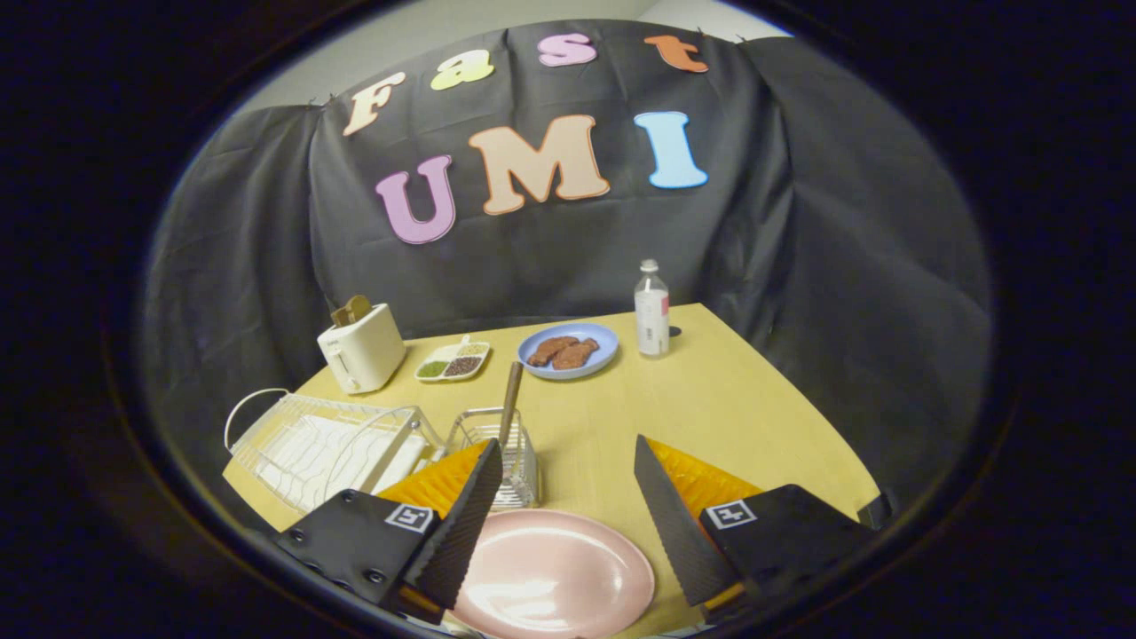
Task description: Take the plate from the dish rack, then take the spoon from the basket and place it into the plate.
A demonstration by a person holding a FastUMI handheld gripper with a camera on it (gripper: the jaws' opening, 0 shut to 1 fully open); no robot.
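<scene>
- The gripper is hovering with fingers spread apart, empty, above the pink plate.
- The wire basket is standing just beyond the left finger.
- Bare table is lying ahead toward the right edge.

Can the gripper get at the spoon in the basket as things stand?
Probably yes: the gripper is open, and the spoon handle stands up out of the basket just ahead, with nothing crowding it.

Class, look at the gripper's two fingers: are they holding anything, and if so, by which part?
Nothing is held. The gripper is open, its fingers spread apart above the pink plate lying on the table, touching neither it nor the spoon standing in the basket.
</scene>
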